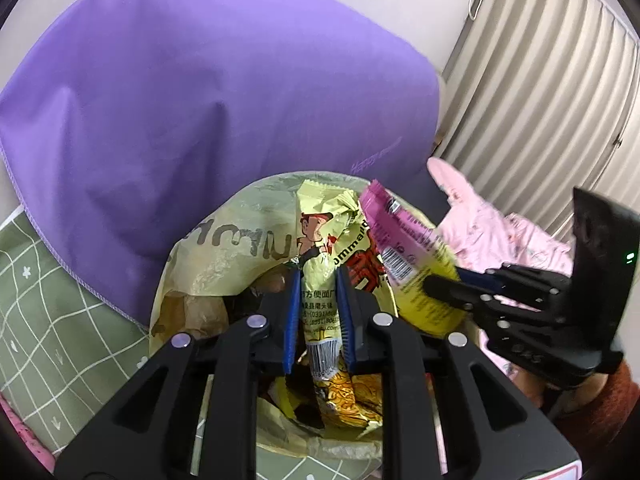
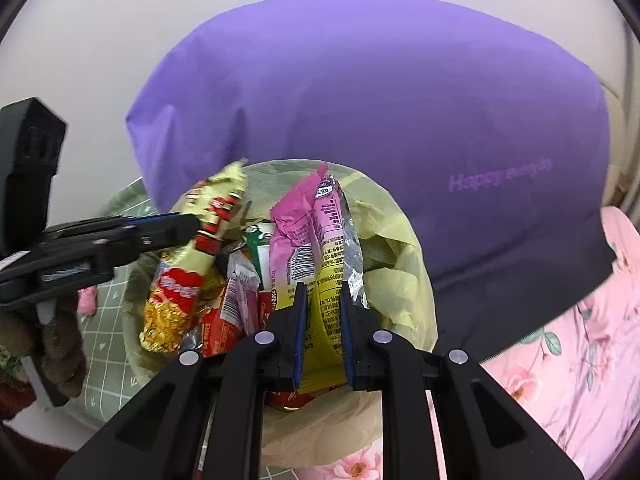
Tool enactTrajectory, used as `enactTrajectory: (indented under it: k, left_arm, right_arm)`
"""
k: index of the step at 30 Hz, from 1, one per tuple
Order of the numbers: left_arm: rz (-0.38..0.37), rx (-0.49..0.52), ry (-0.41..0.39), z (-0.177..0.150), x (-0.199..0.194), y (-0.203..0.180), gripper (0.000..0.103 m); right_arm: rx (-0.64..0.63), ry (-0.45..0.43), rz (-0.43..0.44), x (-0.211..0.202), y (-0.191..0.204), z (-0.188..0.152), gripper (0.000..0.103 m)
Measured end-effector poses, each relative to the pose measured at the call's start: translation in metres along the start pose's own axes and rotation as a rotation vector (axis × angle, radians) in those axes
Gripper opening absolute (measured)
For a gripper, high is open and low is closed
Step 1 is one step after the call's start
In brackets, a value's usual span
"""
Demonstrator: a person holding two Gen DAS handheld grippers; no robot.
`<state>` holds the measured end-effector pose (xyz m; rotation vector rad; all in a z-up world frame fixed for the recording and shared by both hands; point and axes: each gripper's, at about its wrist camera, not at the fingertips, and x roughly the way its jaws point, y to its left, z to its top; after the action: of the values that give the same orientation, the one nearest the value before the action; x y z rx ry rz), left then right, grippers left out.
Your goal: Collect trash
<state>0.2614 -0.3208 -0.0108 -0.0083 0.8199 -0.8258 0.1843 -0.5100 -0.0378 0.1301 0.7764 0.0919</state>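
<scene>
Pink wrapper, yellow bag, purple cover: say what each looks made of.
Pink wrapper: printed plastic film with a foil lining, judging by its silvery, creased inner edge.
Yellow bag: thin translucent plastic; it crumples softly and contents show through.
Purple cover: probably matte woven fabric, going by its stitched hem, soft folds and lack of shine.

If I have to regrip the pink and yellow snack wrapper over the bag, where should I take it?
Take the pink and yellow snack wrapper low on its flat yellow half, from the bag's near side. It stands upright, its crumpled pink top splaying above; the right hand-held gripper pinches there now.
</scene>
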Motion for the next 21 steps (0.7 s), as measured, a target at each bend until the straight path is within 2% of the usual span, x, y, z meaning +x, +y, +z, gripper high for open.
enactTrajectory:
  k: [4, 6, 9, 12, 13, 15, 16, 18, 20, 21]
  left_arm:
    - [-0.034, -0.008, 0.001, -0.002, -0.004, 0.005, 0.019]
    - [-0.053, -0.010, 0.011, 0.000, -0.006, 0.004, 0.022]
    - [-0.102, -0.020, 0.002, 0.002, -0.011, 0.005, 0.029]
    - [-0.116, -0.042, -0.026, 0.001, -0.030, 0.007, 0.041]
    - [-0.115, -0.054, -0.041, -0.001, -0.040, 0.008, 0.043]
    - [-0.080, -0.062, -0.075, -0.007, -0.062, 0.009, 0.052]
    - [-0.047, -0.063, -0.101, -0.014, -0.077, 0.009, 0.056]
    - [0.028, -0.067, -0.137, -0.029, -0.101, 0.009, 0.057]
    - [0.112, -0.081, -0.179, -0.052, -0.135, 0.011, 0.068]
    - [0.142, -0.088, -0.192, -0.061, -0.148, 0.012, 0.070]
  right_arm:
    - [0.005, -0.006, -0.028, -0.002, 0.004, -0.003, 0.020]
    - [0.007, -0.017, -0.046, -0.006, 0.005, -0.004, 0.030]
    - [0.017, -0.041, -0.046, -0.013, 0.005, -0.008, 0.034]
    - [0.019, -0.065, -0.062, -0.022, 0.006, -0.011, 0.045]
    - [0.018, -0.076, -0.063, -0.026, 0.008, -0.011, 0.045]
    - [0.013, -0.105, -0.061, -0.038, 0.017, -0.014, 0.047]
    - [0.007, -0.117, -0.067, -0.044, 0.023, -0.015, 0.047]
    - [-0.025, -0.159, -0.073, -0.062, 0.044, -0.019, 0.050]
    - [-0.058, -0.195, -0.055, -0.079, 0.070, -0.022, 0.051]
    - [-0.070, -0.209, -0.044, -0.086, 0.082, -0.024, 0.051]
